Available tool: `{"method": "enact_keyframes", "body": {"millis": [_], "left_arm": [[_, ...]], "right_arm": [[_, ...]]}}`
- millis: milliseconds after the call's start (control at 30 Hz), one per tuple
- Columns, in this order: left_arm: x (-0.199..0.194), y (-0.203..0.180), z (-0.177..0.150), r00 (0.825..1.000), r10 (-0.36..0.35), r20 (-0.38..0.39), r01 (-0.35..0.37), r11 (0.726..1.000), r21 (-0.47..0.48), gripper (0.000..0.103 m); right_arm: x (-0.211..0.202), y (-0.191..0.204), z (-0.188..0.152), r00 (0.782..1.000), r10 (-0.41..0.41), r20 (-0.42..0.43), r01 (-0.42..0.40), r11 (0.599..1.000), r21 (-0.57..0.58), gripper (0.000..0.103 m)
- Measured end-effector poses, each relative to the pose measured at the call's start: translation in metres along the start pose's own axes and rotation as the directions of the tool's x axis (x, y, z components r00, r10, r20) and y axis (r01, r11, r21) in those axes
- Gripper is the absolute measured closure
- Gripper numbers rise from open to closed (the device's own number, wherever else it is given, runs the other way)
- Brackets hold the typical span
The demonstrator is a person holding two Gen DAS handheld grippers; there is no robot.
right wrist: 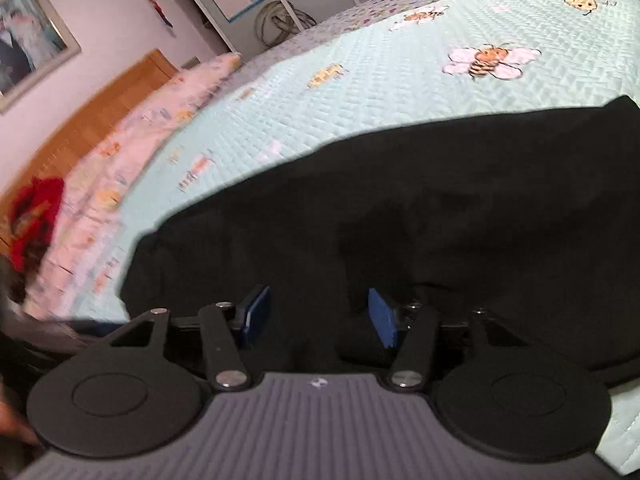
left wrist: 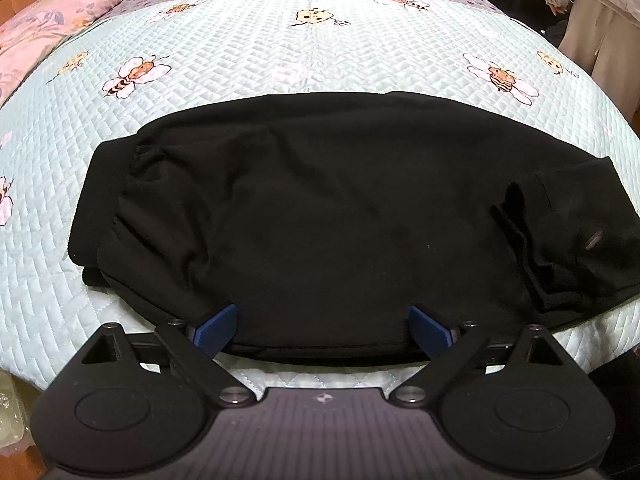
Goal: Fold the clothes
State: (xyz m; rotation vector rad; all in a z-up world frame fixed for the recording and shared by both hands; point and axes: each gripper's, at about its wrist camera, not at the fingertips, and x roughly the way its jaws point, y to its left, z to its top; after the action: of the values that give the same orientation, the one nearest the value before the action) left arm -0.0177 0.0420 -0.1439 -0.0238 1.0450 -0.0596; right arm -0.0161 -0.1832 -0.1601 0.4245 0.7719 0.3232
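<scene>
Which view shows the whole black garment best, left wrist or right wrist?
The left wrist view. It is sharp and shows the black garment almost whole on the quilted bedspread, folded edges at both ends. The right wrist view is motion-blurred and shows only part of it, cut off at the right edge.

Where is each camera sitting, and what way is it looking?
Left wrist: sits on the left gripper, looking straight across the black garment and bee quilt; its blue fingers show, spread wide.
Right wrist: sits on the right gripper, tilted, looking over the garment toward the pillow, wooden headboard and wall; its blue fingers show, apart.
Both see: the same black garment and bee quilt.
</scene>
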Motion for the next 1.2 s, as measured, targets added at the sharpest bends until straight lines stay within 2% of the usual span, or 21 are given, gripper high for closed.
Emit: {"method": "enact_keyframes", "body": {"millis": [167,267,300,367,433,567,633,733,800,867,900,967,1067,1100,1133,1200], "left_arm": [[0.001,0.002,0.000,1.000,-0.009,0.002,0.009,1.000,-0.014,0.008],[0.004,0.002,0.000,1.000,-0.010,-0.001,0.010,1.000,-0.018,0.008],[0.005,0.002,0.000,1.000,-0.008,-0.003,0.008,1.000,-0.015,0.007],[0.005,0.001,0.001,1.000,-0.006,-0.007,0.006,1.000,-0.010,0.007],[0.003,0.003,0.002,1.000,-0.013,-0.005,0.012,1.000,-0.016,0.007],[0.003,0.008,0.001,1.000,-0.017,-0.001,0.017,0.999,-0.031,0.007],[0.002,0.012,0.001,1.000,-0.020,0.008,0.021,0.999,-0.048,0.007],[0.000,0.021,0.002,0.999,-0.041,0.026,0.044,0.995,-0.094,0.007],[-0.001,0.029,0.002,0.997,-0.059,0.039,0.064,0.989,-0.133,0.007],[-0.006,0.037,0.002,0.995,-0.070,0.066,0.080,0.984,-0.158,0.007],[-0.009,0.042,0.002,0.993,-0.079,0.085,0.093,0.981,-0.170,0.007],[-0.018,0.055,0.001,0.985,-0.097,0.141,0.124,0.972,-0.198,0.008],[-0.037,0.093,-0.001,0.963,-0.078,0.258,0.153,0.947,-0.282,0.007],[-0.039,0.113,-0.002,0.960,-0.055,0.275,0.153,0.925,-0.348,0.006],[-0.041,0.132,-0.004,0.957,-0.035,0.288,0.157,0.898,-0.412,0.006],[-0.032,0.168,-0.010,0.953,-0.098,0.288,0.245,0.809,-0.535,0.006]], "right_arm": [[-0.011,0.003,0.025,0.995,-0.073,0.061,0.079,0.992,-0.103,0.045],[0.004,0.008,0.038,0.978,-0.196,0.069,0.206,0.954,-0.219,0.045],[0.018,0.010,0.041,0.970,-0.238,0.041,0.241,0.938,-0.251,0.045],[0.052,0.007,0.042,0.948,-0.312,-0.069,0.282,0.919,-0.277,0.047],[0.067,0.004,0.043,0.948,-0.309,-0.083,0.276,0.921,-0.274,0.047],[0.055,-0.002,0.051,0.976,-0.212,-0.055,0.198,0.961,-0.191,0.046],[0.035,-0.003,0.050,0.989,-0.151,0.009,0.151,0.979,-0.134,0.046],[0.005,0.000,0.034,0.984,-0.151,0.098,0.163,0.979,-0.121,0.045],[0.001,0.000,0.017,0.983,-0.163,0.085,0.173,0.976,-0.130,0.038],[0.016,-0.006,-0.004,0.984,-0.175,-0.012,0.171,0.974,-0.146,0.036],[0.022,-0.008,-0.013,0.983,-0.180,-0.022,0.174,0.969,-0.173,0.034],[0.024,-0.003,-0.017,0.983,-0.182,0.011,0.180,0.960,-0.215,0.031],[0.018,0.003,-0.010,0.988,-0.155,0.026,0.157,0.969,-0.189,0.030],[0.013,0.004,-0.007,0.990,-0.135,0.038,0.140,0.975,-0.175,0.031],[0.008,0.005,-0.006,0.992,-0.118,0.052,0.125,0.979,-0.162,0.031],[-0.002,0.006,-0.005,0.992,-0.094,0.085,0.105,0.984,-0.144,0.031]]}}
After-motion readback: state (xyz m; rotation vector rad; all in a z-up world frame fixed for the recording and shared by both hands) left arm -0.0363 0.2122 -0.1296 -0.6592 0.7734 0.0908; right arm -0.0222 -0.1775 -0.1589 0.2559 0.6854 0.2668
